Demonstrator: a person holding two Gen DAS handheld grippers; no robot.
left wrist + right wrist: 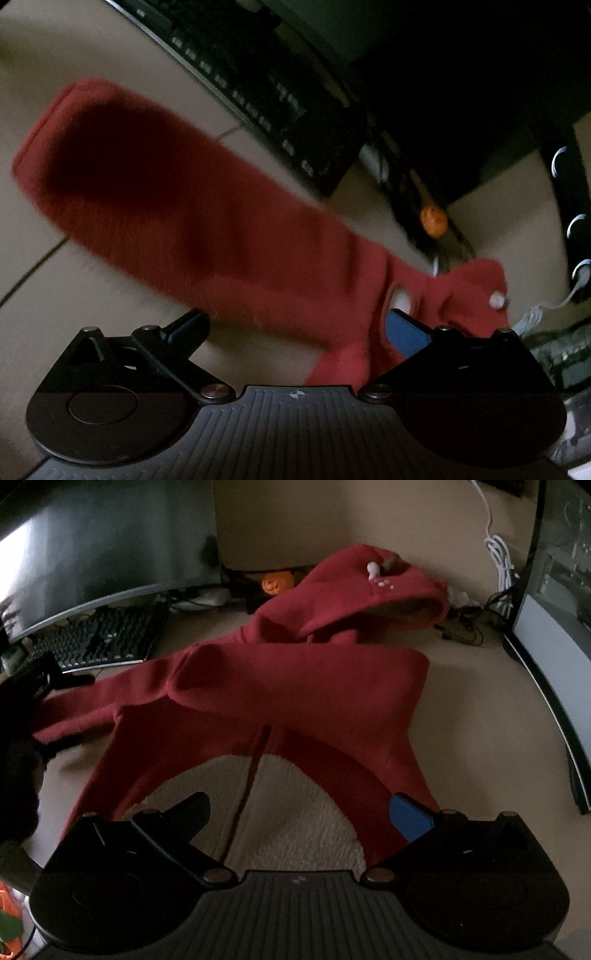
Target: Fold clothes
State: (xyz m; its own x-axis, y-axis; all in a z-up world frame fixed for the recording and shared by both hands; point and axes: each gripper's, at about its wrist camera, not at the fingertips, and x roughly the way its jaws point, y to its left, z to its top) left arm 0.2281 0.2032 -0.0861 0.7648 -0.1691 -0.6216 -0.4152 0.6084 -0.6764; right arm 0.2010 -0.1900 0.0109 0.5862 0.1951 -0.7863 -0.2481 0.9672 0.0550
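Observation:
A small red hooded garment with a white fleecy belly patch lies on the beige table. Its hood points away. One sleeve is folded across the chest; the other sleeve stretches left toward my left gripper, seen dark and blurred at the left edge. In the left wrist view the sleeve hangs blurred in front of my open left gripper, whose fingers stand apart on either side of the cloth. My right gripper is open and empty above the garment's lower edge.
A black keyboard and a curved monitor stand at the back left. Another monitor lines the right edge. White cables and an orange toy lie behind the hood.

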